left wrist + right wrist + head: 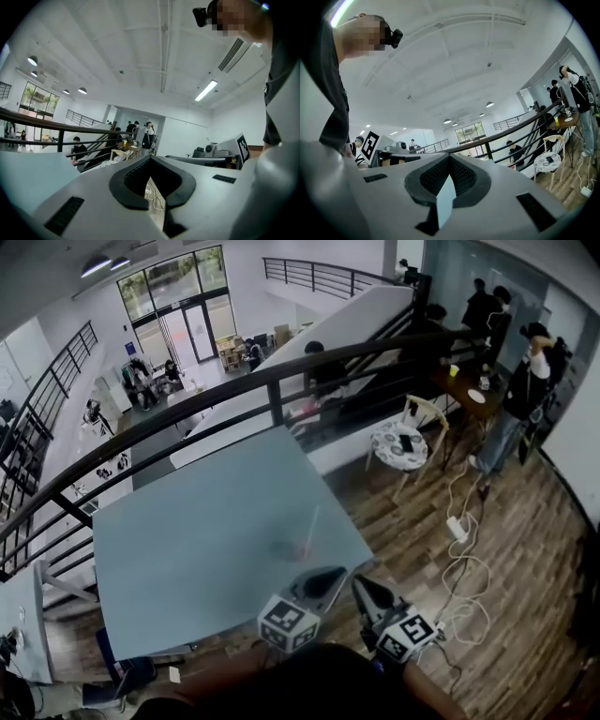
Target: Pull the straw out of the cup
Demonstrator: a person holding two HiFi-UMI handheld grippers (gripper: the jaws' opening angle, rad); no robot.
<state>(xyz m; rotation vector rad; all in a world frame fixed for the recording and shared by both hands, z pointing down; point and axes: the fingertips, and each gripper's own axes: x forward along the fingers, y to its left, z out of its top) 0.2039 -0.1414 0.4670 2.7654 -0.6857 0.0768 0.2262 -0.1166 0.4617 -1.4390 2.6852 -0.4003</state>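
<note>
In the head view a clear cup [296,549] stands near the front right corner of the pale blue table [187,540], blurred and faint. A pale straw [310,526] leans up out of it. My left gripper [328,579] sits just in front of the cup at the table's edge, jaws shut and empty. My right gripper [362,589] is beside it, off the table's corner, also shut on nothing. The left gripper view has its jaw tips [151,160] meeting, with floor cables seen through the slit. The right gripper view also has its tips [450,158] together. Neither gripper view shows the cup.
A black railing [272,390] runs behind the table. To the right are a wooden floor with white cables and a power strip [457,527], a chair with a patterned seat [401,444], a dark table [469,390] and several people standing.
</note>
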